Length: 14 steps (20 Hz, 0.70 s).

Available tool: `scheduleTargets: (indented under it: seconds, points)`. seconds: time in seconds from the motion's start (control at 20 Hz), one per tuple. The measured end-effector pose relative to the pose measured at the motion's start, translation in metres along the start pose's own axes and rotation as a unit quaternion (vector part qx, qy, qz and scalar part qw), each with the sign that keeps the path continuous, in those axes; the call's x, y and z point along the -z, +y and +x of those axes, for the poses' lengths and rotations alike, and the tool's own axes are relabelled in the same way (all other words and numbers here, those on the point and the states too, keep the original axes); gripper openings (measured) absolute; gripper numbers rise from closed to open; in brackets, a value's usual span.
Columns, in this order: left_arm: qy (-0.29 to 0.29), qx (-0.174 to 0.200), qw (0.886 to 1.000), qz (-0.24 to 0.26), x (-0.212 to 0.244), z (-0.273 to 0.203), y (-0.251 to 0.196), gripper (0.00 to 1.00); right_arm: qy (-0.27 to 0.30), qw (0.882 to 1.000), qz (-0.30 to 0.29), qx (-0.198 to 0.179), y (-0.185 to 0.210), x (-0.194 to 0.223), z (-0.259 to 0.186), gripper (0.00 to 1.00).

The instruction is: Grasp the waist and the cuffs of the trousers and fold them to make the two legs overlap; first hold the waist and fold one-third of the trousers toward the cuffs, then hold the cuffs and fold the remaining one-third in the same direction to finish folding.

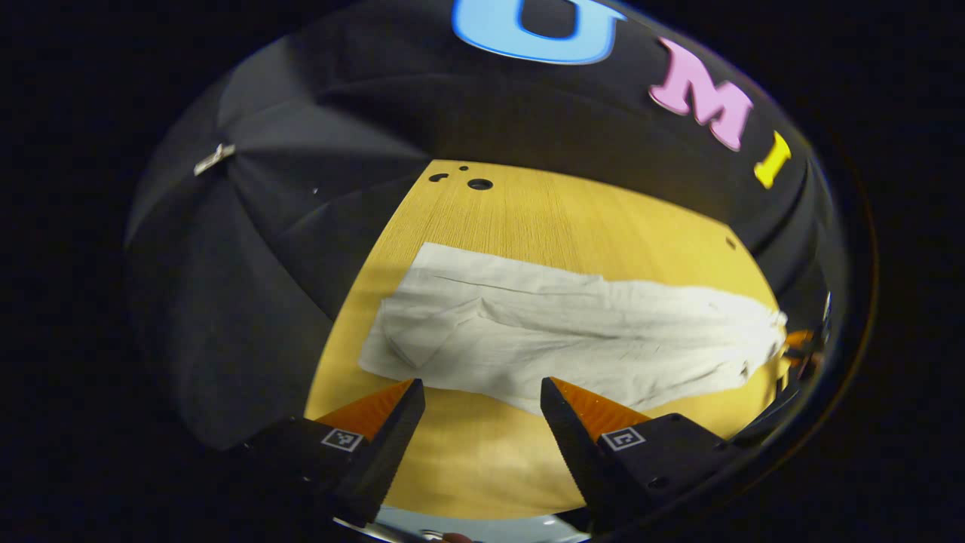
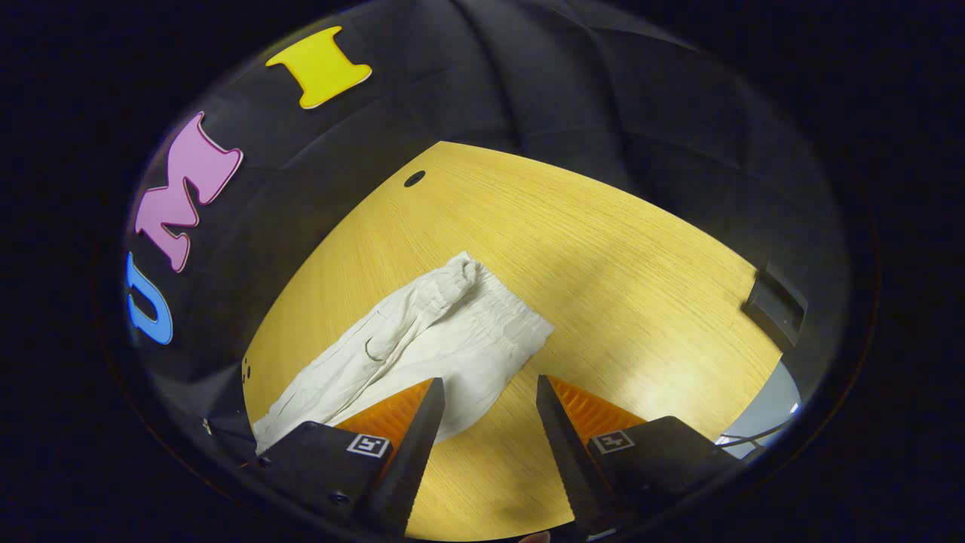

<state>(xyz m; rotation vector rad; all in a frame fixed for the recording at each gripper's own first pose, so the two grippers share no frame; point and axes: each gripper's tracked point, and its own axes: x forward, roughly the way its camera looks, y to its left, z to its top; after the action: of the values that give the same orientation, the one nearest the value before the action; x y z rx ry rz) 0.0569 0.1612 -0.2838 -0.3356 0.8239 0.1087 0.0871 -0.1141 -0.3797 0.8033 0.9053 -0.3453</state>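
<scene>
We found the off-white, crinkled cotton trousers [image 1: 573,339] lying flat along the yellow wood-grain tabletop [image 1: 528,219], stretched lengthwise across the left gripper view. In the right gripper view the gathered elastic waist [image 2: 490,302] lay nearest the middle of the table, with the legs trailing off toward the lower left. The cloth read as one narrow band, so we judged the two legs already laid over one another, though a seam running along the length made it hard to be sure the overlap was exact.

Neither third had been folded yet, as far as we could tell: waist and cuffs [image 1: 422,317] sat at opposite ends, both flat on the wood. That left the waist fold toward the cuffs, then the cuff fold in the same direction.

The left gripper [image 1: 482,396] hung above the near long edge of the trousers, fingers spread wide, nothing between them. The right gripper [image 2: 490,392] hovered just over the waist end, fingers likewise spread and pinching nothing; whether a tip touched the cloth we could not tell.

Further out we noted small dark round holes [image 1: 479,184] in the tabletop, a dark block [image 2: 775,305] at its far edge, and black cloth walls around the booth.
</scene>
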Motion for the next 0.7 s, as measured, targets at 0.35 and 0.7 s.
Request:
scheduleTargets:
  seconds: [0.35, 0.7]
  points:
    - [-0.030, 0.024, 0.989, -0.144, -0.001, 0.001, -0.015, 0.96, -0.001, 0.994, 0.108, -0.007, 0.001, -0.001, 0.024, 0.81]
    - [-0.025, 0.014, 0.984, -0.174, 0.002, 0.003, -0.018, 0.96, -0.014, 0.990, 0.137, 0.016, 0.012, -0.014, 0.044, 0.81]
